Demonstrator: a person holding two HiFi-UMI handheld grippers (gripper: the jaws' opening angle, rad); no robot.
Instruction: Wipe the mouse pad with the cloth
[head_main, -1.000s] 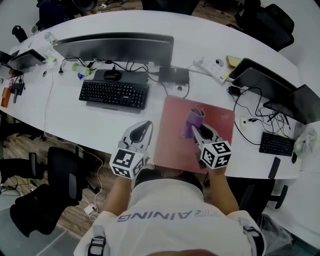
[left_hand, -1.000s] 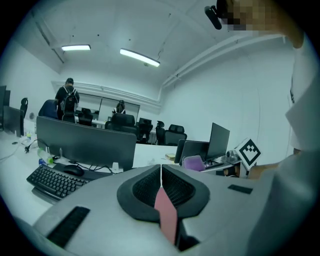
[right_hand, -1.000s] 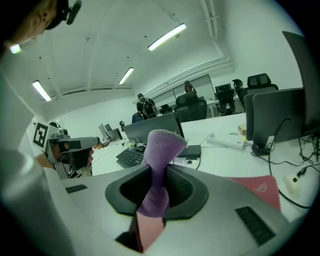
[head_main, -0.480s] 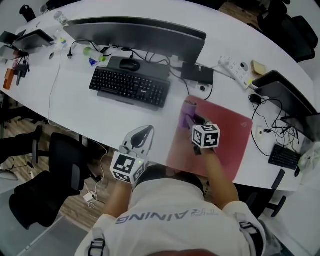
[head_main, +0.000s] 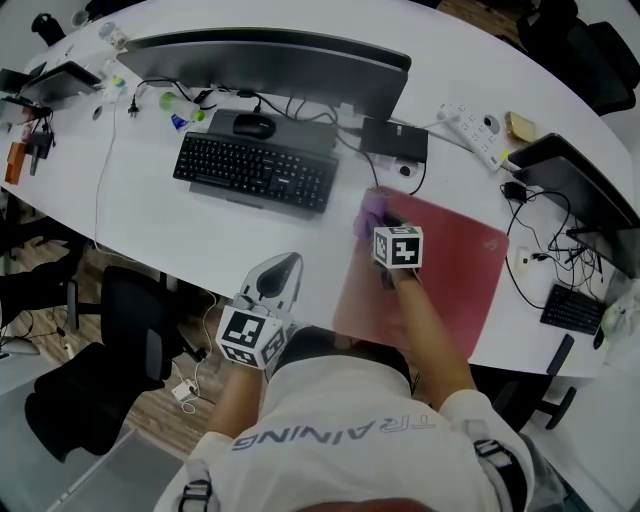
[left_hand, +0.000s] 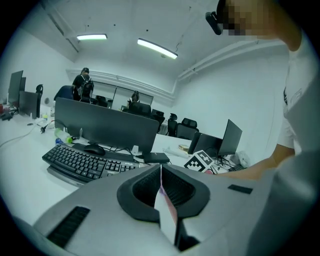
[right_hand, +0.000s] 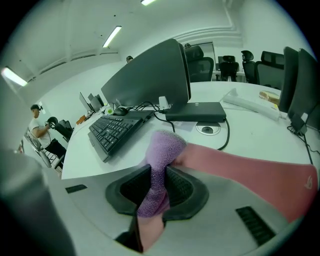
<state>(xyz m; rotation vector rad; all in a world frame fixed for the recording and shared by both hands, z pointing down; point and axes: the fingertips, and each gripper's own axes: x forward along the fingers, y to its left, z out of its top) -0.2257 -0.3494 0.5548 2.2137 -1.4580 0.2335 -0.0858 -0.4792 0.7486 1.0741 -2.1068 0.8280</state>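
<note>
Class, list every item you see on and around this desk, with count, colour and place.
desk: one, white, under everything
mouse pad: one, red, near edge, right
cloth: one, purple, pad's far left corner
large keyboard: one, black, left of pad
mouse: one, black, behind keyboard
wide monitor: one, black, behind mouse
power strip: one, white, beyond pad
chair: one, black, floor, left
left gripper: one, grey, shut, empty, near desk edge
right gripper: one, grey, shut on cloth

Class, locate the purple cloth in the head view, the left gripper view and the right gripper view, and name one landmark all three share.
Head view: the cloth sits near centre, at the mouse pad's far left corner.
Left gripper view: not in it.
Right gripper view: lower centre, clamped in the right gripper.
Shared landmark: the black keyboard, in all three.
</note>
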